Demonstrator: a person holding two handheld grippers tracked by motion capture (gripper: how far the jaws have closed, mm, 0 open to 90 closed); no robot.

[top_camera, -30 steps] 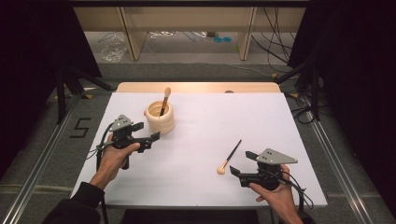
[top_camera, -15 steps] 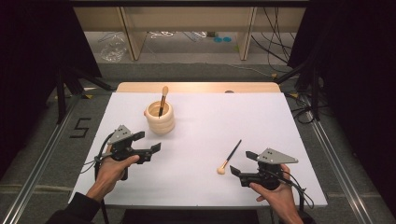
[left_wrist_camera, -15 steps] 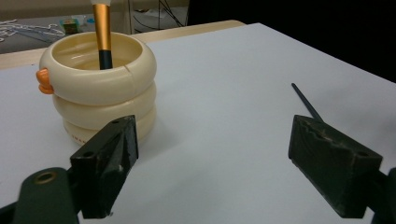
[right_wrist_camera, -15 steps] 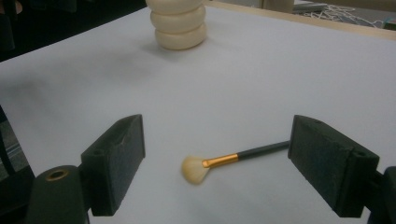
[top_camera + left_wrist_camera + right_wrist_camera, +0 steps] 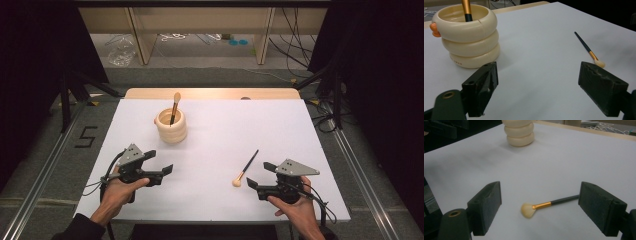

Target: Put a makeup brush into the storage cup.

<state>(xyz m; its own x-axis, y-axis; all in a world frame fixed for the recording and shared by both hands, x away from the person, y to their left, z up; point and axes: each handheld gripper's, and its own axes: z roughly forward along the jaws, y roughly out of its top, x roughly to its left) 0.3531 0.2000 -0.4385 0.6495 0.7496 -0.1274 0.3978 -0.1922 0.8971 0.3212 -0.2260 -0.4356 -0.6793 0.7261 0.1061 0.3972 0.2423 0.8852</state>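
Note:
A cream ringed cup [image 5: 171,126] [image 5: 467,35] [image 5: 520,132] stands left of the table's middle, with one brush [image 5: 174,107] [image 5: 466,9] upright inside it. A second brush [image 5: 245,169] [image 5: 588,50] [image 5: 549,204] with a black handle and pale bristles lies flat on the white table [image 5: 225,130]. My left gripper [image 5: 159,165] [image 5: 546,92] is open near the front left, a little short of the cup. My right gripper [image 5: 259,176] [image 5: 549,212] is open near the front right, just behind the lying brush's bristle end. Both have nothing between their fingers.
Past the table's far wooden edge [image 5: 210,93] is a floor with shelf legs, cables [image 5: 190,37] and a clear bag [image 5: 119,50]. Dark stands [image 5: 65,90] flank the table on both sides. A rail [image 5: 45,170] runs along the left.
My left gripper has drawn back from beside the cup toward the front left edge. The right gripper has stayed where it was.

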